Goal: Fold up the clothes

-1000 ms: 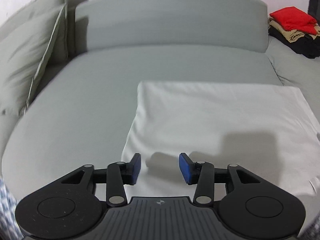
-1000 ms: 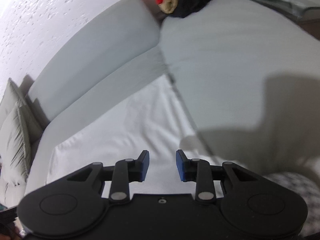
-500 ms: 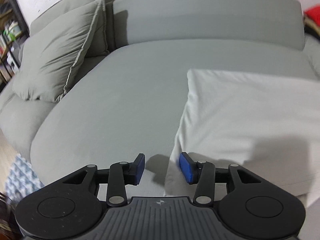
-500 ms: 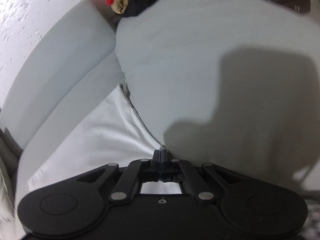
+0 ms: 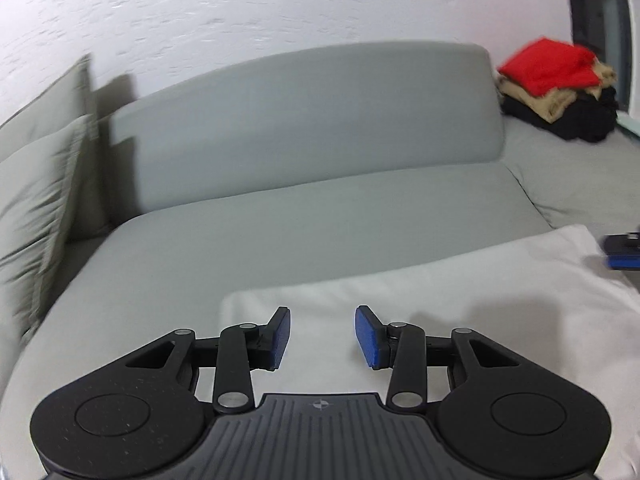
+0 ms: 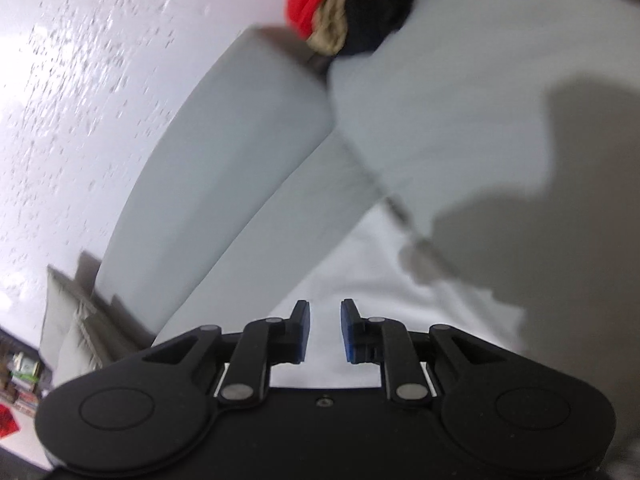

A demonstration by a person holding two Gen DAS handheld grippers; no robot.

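The white garment (image 5: pixel 420 300) lies flat and smooth on the grey sofa seat (image 5: pixel 280 232), folded into a broad rectangle with a straight far edge, while a pile of folded clothes (image 5: pixel 556 88), red on beige on black, sits at two o'clock.

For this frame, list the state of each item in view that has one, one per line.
White garment: lying flat on the sofa seat, folded edge at its left end.
Left hand-held gripper: open, nothing between its pads, above the garment.
Right hand-held gripper: jaws opening, nothing between them.
Clothes pile: folded and stacked, red piece on top.
Cushion: leaning upright at the sofa's end.
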